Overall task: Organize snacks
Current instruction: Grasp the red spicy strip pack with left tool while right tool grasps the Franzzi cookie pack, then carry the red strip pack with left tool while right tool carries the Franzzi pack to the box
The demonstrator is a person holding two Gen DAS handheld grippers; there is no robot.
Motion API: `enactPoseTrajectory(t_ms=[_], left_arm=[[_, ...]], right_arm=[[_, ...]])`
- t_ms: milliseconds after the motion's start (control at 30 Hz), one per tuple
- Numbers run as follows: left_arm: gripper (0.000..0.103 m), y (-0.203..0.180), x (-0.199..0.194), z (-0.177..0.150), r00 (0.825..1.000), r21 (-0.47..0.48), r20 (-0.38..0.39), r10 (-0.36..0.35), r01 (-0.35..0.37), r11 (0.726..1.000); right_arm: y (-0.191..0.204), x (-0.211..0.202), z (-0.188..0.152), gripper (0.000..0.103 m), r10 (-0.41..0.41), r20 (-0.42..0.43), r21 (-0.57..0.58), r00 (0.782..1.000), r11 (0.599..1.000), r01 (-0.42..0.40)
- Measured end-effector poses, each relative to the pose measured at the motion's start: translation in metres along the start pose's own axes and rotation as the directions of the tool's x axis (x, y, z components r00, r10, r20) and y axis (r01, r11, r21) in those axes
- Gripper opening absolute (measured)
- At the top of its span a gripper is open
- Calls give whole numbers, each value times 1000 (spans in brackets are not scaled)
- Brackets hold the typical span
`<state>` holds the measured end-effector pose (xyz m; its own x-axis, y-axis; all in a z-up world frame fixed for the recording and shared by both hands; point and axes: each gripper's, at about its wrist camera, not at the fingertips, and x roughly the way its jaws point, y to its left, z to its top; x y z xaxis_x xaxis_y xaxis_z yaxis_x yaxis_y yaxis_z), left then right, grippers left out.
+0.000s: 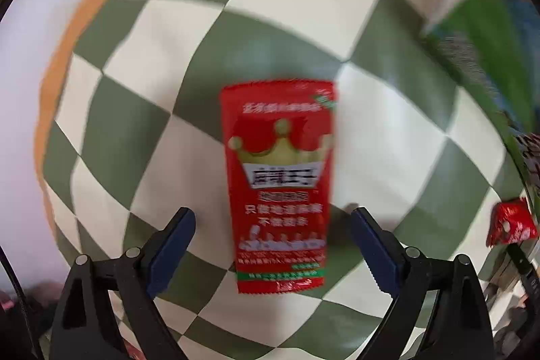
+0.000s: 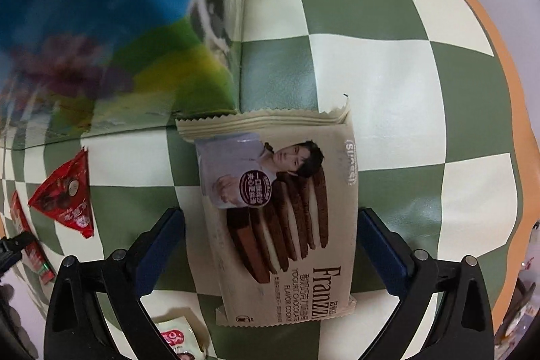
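Note:
A red sachet (image 1: pixel 280 184) with a gold crown and white print lies flat on the green-and-cream checked cloth (image 1: pixel 168 39). My left gripper (image 1: pixel 273 225) points down over it, open; the sachet's lower half sits between the blue pads (image 1: pixel 175 242) with a gap on each side. In the right wrist view a cream packet of chocolate sandwich cookies (image 2: pixel 280 225) lies flat on the same cloth (image 2: pixel 371 73). My right gripper (image 2: pixel 271 228) stands open astride it. Its right pad (image 2: pixel 374 242) is close beside the packet's edge and its left pad is a little apart.
A tall blue-and-green box (image 2: pixel 101 5) stands close behind the cookie packet, also seen as the blurred box (image 1: pixel 482 22). A red triangular snack (image 2: pixel 65 194), a red strip packet (image 2: pixel 27 235) and a white-pink packet (image 2: pixel 179 339) lie nearby. The orange table rim (image 2: pixel 516 110) bounds the cloth.

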<state>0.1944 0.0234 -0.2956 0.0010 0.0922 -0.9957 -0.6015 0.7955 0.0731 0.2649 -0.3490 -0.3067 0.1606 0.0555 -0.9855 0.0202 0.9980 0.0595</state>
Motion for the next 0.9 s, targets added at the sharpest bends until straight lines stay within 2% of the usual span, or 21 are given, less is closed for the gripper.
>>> enactPoseTrajectory(t_ms=[67,167,267,300,333,400,433,600,633,900], left_arm=[[94,3,5,1,1000,0,-13,-23,23,1000],[91,3,2,1,998,15,9,-54,54,998],[76,-1,0,-1,998,34,11,-68,67,997],[68,-2,-1,-2,997,38,11,-74,73,997],[65,-3,-2,-3,997,45,9,-76,76,996],[52,-3,-3,-7,996,49,8,-84,84,995],[52,-3,-3,-8,996,52,6,-87,87,995],[43,1,-9,-9,993,59,-11,-122,122,991],[42,10,-10,2,990,57,-18,-139,139,989],[42,5,-50,-14,976,159,-13,-216,215,964]], right_arm=[[2,4,0,103,-20,-8,-8,1000,1000,20],[6,8,1,103,-40,-31,-47,999,998,38],[5,7,0,103,-34,-34,-57,999,998,32],[6,5,-1,97,-38,-30,-57,999,998,36],[5,3,-2,93,-41,-20,-52,999,998,40],[4,-5,-10,69,-35,5,-43,999,998,35],[5,-9,-12,63,-38,14,-46,999,998,39],[10,-18,-26,61,-22,24,-75,999,997,24],[12,-19,-29,61,-16,26,-82,1000,996,18],[22,-45,-46,61,87,44,-90,995,992,-83]])
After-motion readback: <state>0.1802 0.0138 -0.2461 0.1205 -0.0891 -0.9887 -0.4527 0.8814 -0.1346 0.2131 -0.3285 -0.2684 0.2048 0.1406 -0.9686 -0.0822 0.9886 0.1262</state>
